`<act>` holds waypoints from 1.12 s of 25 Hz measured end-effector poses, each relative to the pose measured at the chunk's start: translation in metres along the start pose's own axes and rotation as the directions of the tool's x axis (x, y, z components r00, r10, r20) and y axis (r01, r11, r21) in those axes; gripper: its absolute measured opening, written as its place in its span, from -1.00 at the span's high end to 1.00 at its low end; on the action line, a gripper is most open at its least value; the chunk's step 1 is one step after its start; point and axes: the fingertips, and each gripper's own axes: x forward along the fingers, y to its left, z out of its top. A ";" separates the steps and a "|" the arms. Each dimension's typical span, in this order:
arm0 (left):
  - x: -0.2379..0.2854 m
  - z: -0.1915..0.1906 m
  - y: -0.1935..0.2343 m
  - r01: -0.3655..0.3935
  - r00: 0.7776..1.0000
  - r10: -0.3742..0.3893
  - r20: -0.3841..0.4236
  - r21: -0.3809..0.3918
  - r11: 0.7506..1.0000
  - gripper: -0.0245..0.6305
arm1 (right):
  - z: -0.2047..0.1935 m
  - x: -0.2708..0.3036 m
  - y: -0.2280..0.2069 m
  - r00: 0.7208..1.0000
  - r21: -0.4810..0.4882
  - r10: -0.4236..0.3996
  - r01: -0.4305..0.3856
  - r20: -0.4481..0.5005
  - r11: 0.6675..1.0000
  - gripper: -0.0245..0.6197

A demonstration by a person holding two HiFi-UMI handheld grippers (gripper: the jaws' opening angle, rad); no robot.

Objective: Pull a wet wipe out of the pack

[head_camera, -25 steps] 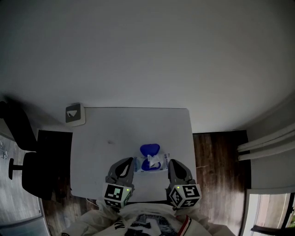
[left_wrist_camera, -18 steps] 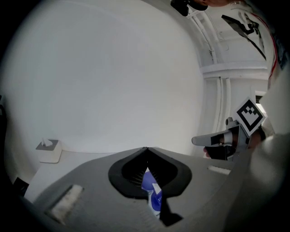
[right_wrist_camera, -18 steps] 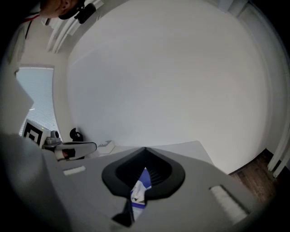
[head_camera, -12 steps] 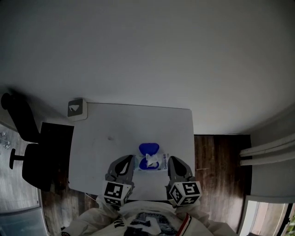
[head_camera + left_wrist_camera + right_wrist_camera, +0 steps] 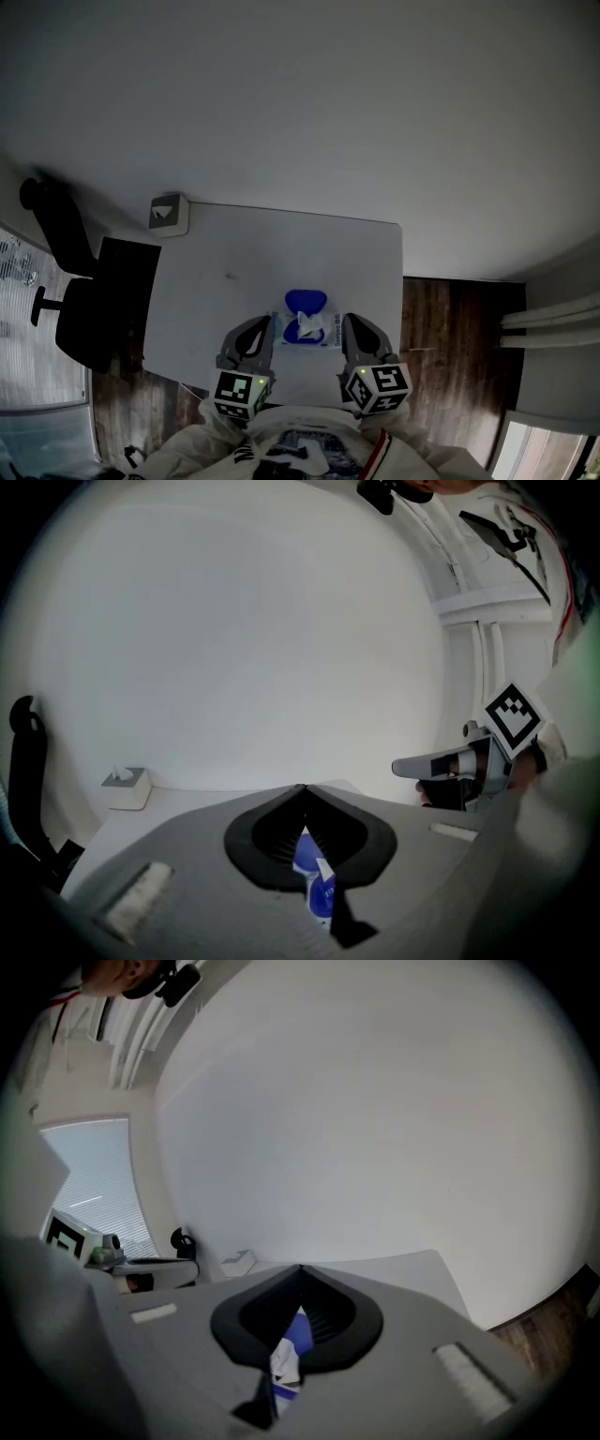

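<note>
The wet wipe pack [image 5: 306, 336] lies on the white table [image 5: 244, 253] near its front edge. Its blue lid [image 5: 305, 301] is flipped open and a white wipe [image 5: 307, 324] sticks up from the opening. My left gripper [image 5: 267, 327] rests just left of the pack and my right gripper [image 5: 346, 322] just right of it, both apart from it. In the left gripper view the jaws of the left gripper [image 5: 302, 789] meet, with the pack [image 5: 315, 885] showing below them. The right gripper [image 5: 300, 1269] is likewise shut, the pack [image 5: 287, 1358] beneath it.
A small white tissue box [image 5: 169, 212] stands on the table's far left corner. A black office chair [image 5: 70, 309] is left of the table. Dark wood floor [image 5: 450, 356] lies to the right, and a plain white wall is behind.
Both grippers stay shut on either side of the pack; the right one has edged slightly. The head view has shifted a little, so the table sits differently in frame.
</note>
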 end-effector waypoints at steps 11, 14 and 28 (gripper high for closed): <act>0.007 -0.002 0.005 -0.048 0.999 0.048 -0.018 -0.011 0.999 0.92 | -0.003 0.016 -0.002 0.997 -0.010 0.066 -0.066 -0.032 0.998 0.90; 0.008 -0.005 0.003 -0.045 0.999 0.044 -0.026 -0.015 0.999 0.92 | -0.008 0.018 0.000 0.995 -0.026 0.076 -0.078 -0.057 0.997 0.90; 0.007 -0.018 -0.005 -0.027 0.999 0.026 -0.042 -0.036 0.999 0.92 | -0.032 0.015 0.018 0.969 -0.058 0.190 -0.202 -0.158 0.978 0.26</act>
